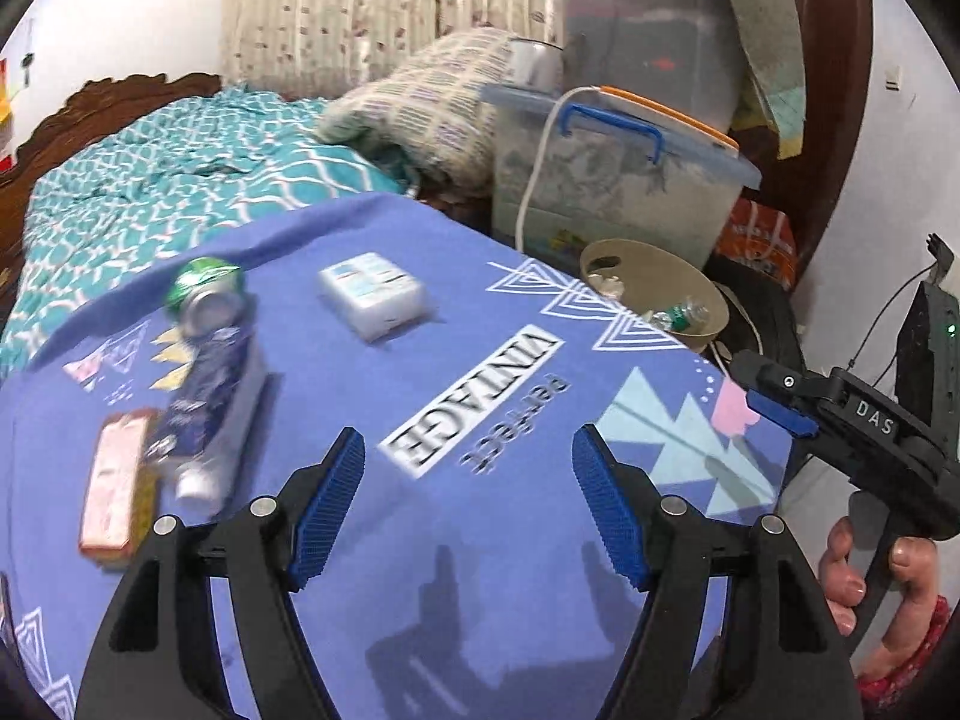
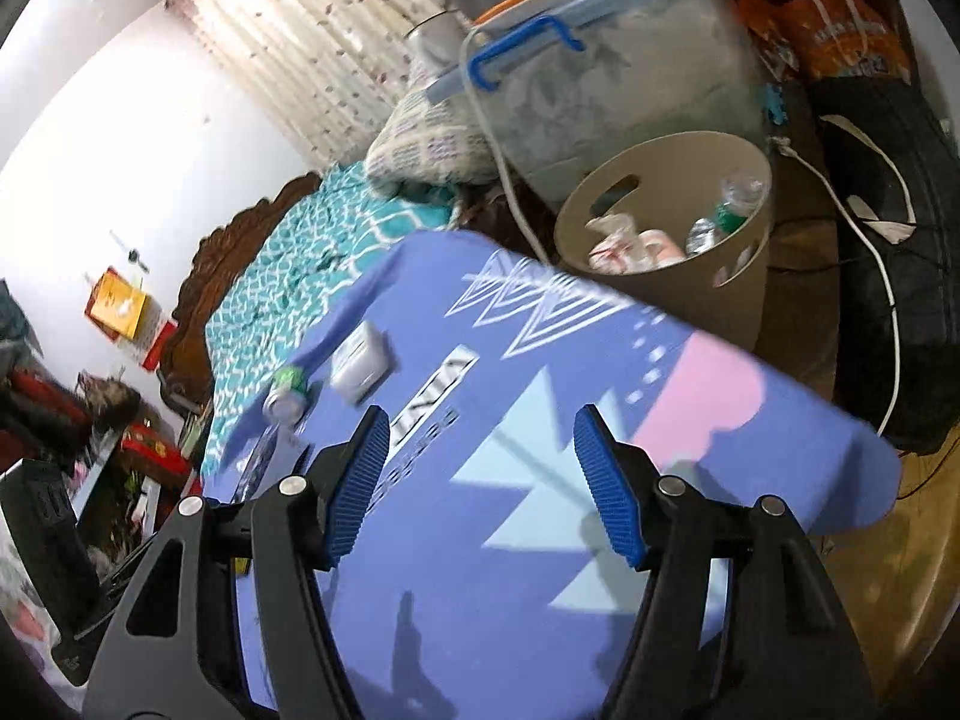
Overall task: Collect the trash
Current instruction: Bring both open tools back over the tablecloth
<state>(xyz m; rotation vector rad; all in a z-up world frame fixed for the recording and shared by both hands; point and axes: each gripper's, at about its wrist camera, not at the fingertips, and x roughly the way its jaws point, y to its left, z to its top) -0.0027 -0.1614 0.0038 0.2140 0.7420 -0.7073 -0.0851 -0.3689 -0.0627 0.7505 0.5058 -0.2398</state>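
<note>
Both tools, left tool [image 1: 468, 498] and right tool [image 2: 480, 480], gape empty. The crushed can [image 1: 207, 294], ahead-left of the left tool, looks light, stiff, slippery; grip across its dented middle.

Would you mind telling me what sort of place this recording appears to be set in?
Most likely a lived-in bedroom: a bed with a teal patterned bedspread and carved dark wooden headboard, a pale floral curtain, and stacked clear plastic storage boxes.

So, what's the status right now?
Left gripper and right gripper open, empty. Can, tube, two boxes on table. Bin part full. Nothing blocking.
</note>
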